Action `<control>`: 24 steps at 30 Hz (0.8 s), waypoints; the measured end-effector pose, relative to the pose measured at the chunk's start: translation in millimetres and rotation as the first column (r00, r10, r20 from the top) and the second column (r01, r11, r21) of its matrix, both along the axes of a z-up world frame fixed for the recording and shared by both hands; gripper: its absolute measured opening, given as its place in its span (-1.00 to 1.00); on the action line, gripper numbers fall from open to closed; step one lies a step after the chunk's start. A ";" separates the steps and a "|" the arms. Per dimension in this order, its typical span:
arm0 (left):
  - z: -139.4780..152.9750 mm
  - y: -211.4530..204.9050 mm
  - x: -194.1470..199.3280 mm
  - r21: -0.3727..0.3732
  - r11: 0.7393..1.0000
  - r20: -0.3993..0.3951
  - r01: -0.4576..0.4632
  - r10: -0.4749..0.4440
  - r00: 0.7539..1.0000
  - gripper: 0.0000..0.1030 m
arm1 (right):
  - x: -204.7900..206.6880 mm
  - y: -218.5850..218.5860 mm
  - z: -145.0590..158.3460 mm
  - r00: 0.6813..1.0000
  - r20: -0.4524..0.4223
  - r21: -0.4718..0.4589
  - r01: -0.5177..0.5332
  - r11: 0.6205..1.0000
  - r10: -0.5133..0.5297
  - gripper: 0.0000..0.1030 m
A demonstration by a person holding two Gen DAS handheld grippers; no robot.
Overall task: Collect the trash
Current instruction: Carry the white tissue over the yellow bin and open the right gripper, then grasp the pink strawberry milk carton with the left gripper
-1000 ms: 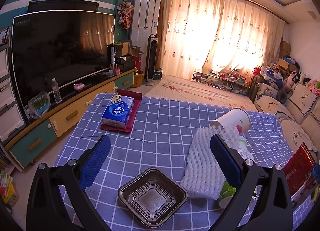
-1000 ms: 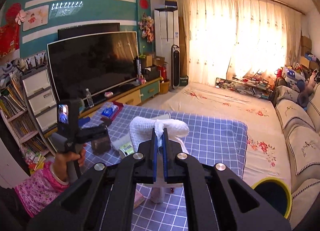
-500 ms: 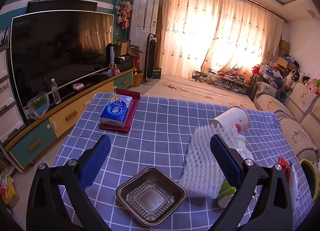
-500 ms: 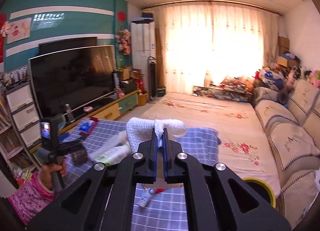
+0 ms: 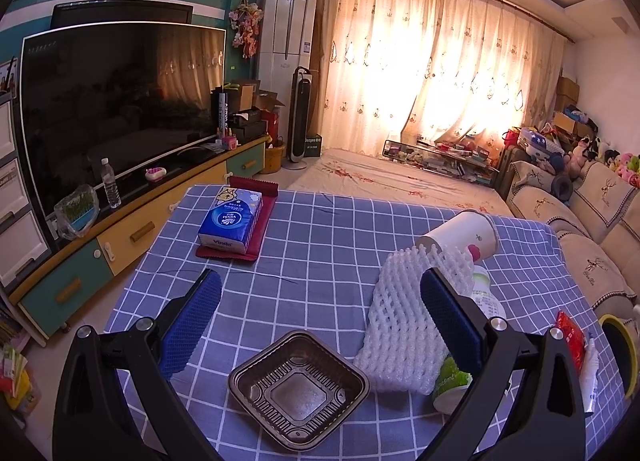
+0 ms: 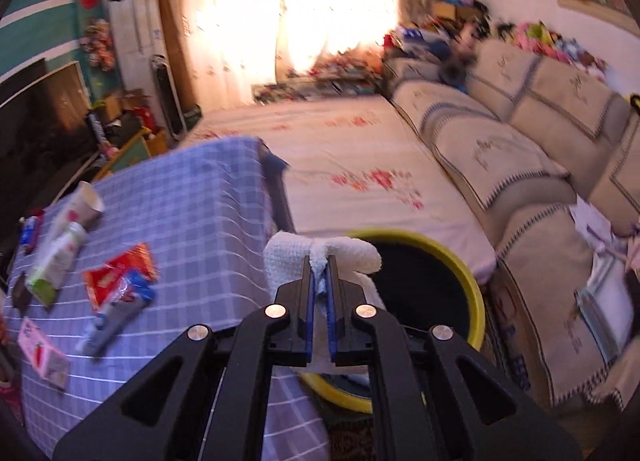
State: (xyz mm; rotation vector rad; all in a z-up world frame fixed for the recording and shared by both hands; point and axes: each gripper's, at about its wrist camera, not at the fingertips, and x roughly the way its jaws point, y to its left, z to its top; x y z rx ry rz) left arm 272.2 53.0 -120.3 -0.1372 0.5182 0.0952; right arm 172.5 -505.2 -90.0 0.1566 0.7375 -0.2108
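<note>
My right gripper [image 6: 319,261] is shut on a white foam net sleeve [image 6: 290,251], held over the near rim of a yellow-rimmed black bin [image 6: 448,257] beside the table. My left gripper [image 5: 320,305] hangs open over the blue checked tablecloth [image 5: 320,237]. Below it lie a black plastic tray [image 5: 298,383] and a second white foam net [image 5: 400,325]. A paper cup [image 5: 460,235] lies on its side behind that net, and a green-white bottle [image 5: 486,301] shows partly behind my right finger. A red wrapper [image 5: 570,337] and a tube [image 5: 591,369] lie at the table's right edge.
A blue tissue pack [image 5: 232,221] rests on a red mat at the table's far left. A TV [image 5: 116,109] on a low cabinet runs along the left. A sofa [image 6: 520,149] lies right of the bin. A pink carton [image 6: 42,353] lies near the table's front.
My right gripper swung right and down with the foam net, from over the table to over the yellow bin. The left gripper stayed in place and open.
</note>
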 end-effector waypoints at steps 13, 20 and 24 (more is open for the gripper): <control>-7.9 -3.9 7.1 0.022 1.000 -0.031 0.009 -0.009 0.999 0.91 | 27.2 -48.5 -91.0 0.975 -0.178 0.013 0.137 0.991 -0.132 -0.20; -7.2 -7.0 5.1 0.028 0.999 -0.023 0.015 -0.015 1.000 0.91 | 20.9 -44.1 -79.4 0.983 -0.130 0.020 0.135 0.991 -0.131 -0.02; -6.4 -12.5 0.3 0.004 0.998 -0.032 0.055 -0.055 0.998 0.91 | 18.5 -36.6 -74.1 0.987 -0.117 0.033 0.115 0.993 -0.110 -0.02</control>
